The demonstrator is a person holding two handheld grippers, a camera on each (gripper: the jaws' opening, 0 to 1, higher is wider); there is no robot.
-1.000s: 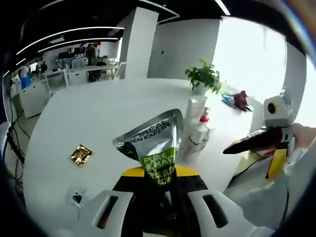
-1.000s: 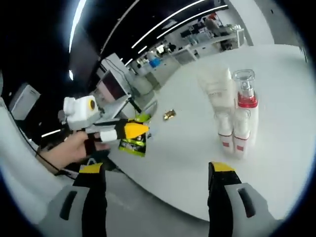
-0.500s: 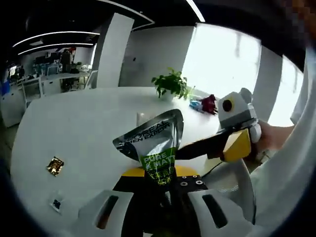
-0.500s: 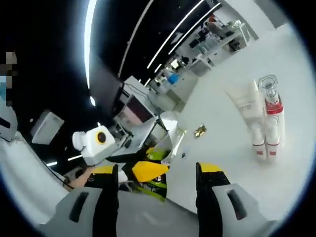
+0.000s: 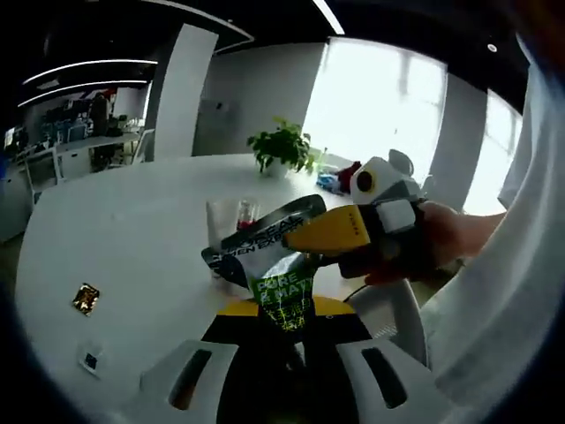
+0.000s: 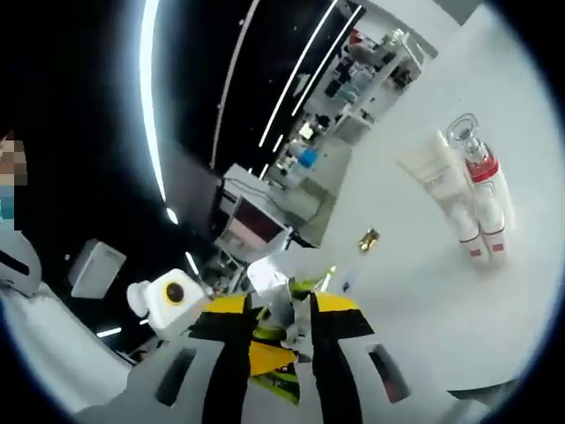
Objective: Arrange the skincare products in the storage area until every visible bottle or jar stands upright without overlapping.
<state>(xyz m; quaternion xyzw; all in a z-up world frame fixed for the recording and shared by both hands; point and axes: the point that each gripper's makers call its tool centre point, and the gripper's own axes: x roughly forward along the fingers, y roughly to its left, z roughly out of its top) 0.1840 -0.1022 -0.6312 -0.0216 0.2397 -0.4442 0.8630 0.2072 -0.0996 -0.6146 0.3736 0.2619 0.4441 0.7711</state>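
White tabletop [image 5: 132, 221]: both the left gripper [image 5: 282, 340] and right gripper [image 6: 281, 322] jaws clench the sachet [image 5: 269, 256]; handover step. Next: release left, stand it beside bottles [image 6: 481, 208] at 2 o'clock.

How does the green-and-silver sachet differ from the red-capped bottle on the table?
The sachet is a flat silver pouch with a green label; the red-capped bottle is a tall white container with a clear top. The sachet is held off the table between the left tool and right tool; the bottle stands upright on the white table beside a white tube. Both are skincare products.
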